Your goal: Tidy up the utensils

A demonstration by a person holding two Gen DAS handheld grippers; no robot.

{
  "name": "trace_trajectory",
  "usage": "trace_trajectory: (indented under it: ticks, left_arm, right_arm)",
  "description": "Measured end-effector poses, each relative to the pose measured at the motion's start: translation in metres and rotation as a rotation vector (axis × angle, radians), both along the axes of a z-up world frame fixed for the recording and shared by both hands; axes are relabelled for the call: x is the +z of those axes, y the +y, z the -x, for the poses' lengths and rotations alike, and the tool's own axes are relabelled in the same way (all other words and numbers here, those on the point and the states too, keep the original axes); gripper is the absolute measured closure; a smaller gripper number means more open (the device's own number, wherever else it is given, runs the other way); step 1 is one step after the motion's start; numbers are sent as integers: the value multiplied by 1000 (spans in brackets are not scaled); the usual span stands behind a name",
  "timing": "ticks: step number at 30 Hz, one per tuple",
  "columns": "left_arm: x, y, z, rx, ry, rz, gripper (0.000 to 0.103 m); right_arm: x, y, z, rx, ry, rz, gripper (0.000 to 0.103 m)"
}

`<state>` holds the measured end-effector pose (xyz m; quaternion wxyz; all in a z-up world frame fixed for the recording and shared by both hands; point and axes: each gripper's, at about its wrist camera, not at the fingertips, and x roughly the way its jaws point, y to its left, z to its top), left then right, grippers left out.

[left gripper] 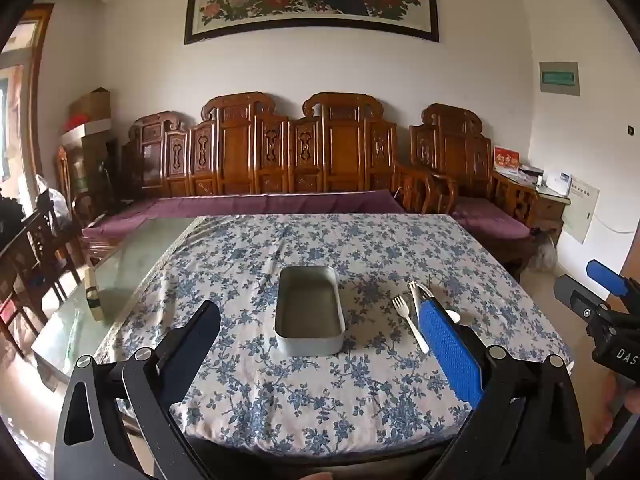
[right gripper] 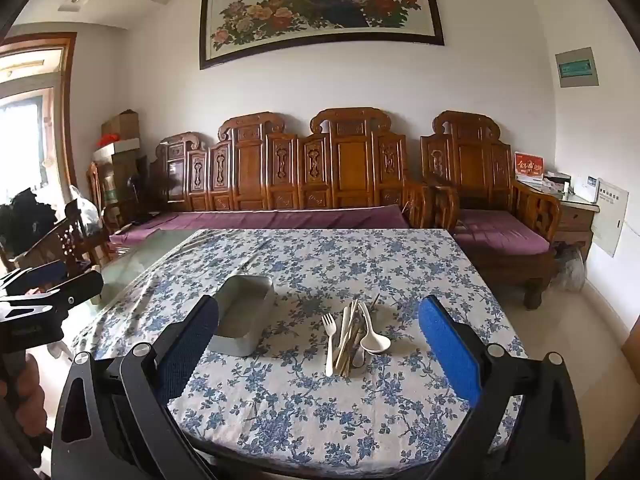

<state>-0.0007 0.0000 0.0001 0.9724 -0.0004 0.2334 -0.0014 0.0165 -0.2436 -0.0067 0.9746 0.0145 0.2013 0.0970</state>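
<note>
A grey metal box [left gripper: 309,312] [right gripper: 243,320], open-topped and with nothing in it, sits mid-table on the blue-flowered cloth [left gripper: 320,400] [right gripper: 320,408]. To its right lies a small pile of utensils: a white fork [right gripper: 329,342] [left gripper: 408,320], a white spoon [right gripper: 373,336], wooden chopsticks [right gripper: 348,340] and a few more pieces. My left gripper [left gripper: 320,344] hangs open above the near table edge, facing the box. My right gripper [right gripper: 320,340] is open too, short of the pile, with nothing between its fingers [right gripper: 448,352]. It also shows in the left wrist view, where my right gripper [left gripper: 600,292] sits at the right edge.
Bare glass tabletop [left gripper: 120,272] lies left of the cloth. A carved wooden bench [left gripper: 280,160] with purple cushions runs behind the table, with an armchair [right gripper: 492,200] at its right. Wooden chairs [right gripper: 68,236] stand at the far left.
</note>
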Motion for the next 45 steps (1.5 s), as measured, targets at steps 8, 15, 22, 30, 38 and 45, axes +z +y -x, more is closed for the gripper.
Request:
trace_trajectory:
  ticks: [8,15,22,30,38,45]
  left_arm:
    - [1,1,7,-7,-7,2,6]
    - [6,-2,0,-8,6,-3,6]
    - [9,-3,0,-9,0,-2,6]
    - [12,-3,2,-11,-4,-1,6]
    - [12,-4,3,-12,-6,-2,6]
    - [13,-5,2,-12,-4,-4,6]
  right_arm:
    - [0,0,0,1,4,-4,2]
    - [-1,2,0,2,4,-5,2]
    - [-1,2,2,2,2,-5,2]
    - [-1,2,1,2,1,-3,2]
    - [-1,2,1,2,1,-3,2]
    - [0,2,1,2,1,-2,2]
